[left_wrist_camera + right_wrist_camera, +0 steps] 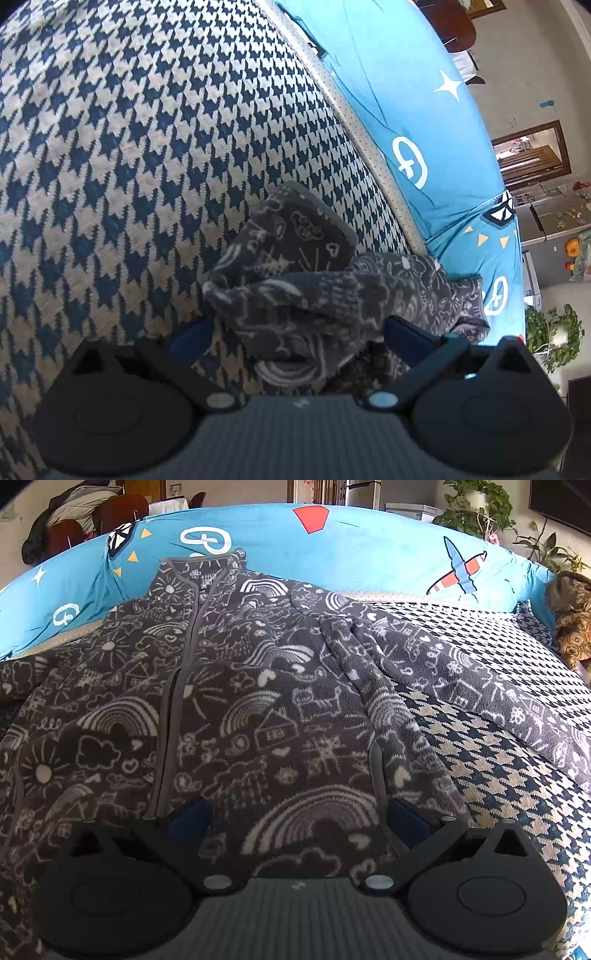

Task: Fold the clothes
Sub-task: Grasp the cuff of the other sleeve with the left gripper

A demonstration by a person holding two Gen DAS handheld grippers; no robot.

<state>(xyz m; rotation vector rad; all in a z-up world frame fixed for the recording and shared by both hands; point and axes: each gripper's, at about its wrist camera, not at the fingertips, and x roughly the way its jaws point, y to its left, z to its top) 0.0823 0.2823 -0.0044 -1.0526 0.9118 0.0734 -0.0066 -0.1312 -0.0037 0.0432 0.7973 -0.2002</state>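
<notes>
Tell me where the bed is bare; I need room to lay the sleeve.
Bare houndstooth blanket lies between the fleece jacket's body and its outstretched sleeve, and widely beyond the cuff in the left view. The jacket's body is crowded.

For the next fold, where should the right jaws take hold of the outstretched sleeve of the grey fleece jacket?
Probably at the sleeve's far end, toward the cuff, coming down from above and pinching its lower edge. It lies flat and straight on the houndstooth cover, clear of the jacket body, so that edge is free. The right gripper is open over the hem.
</notes>
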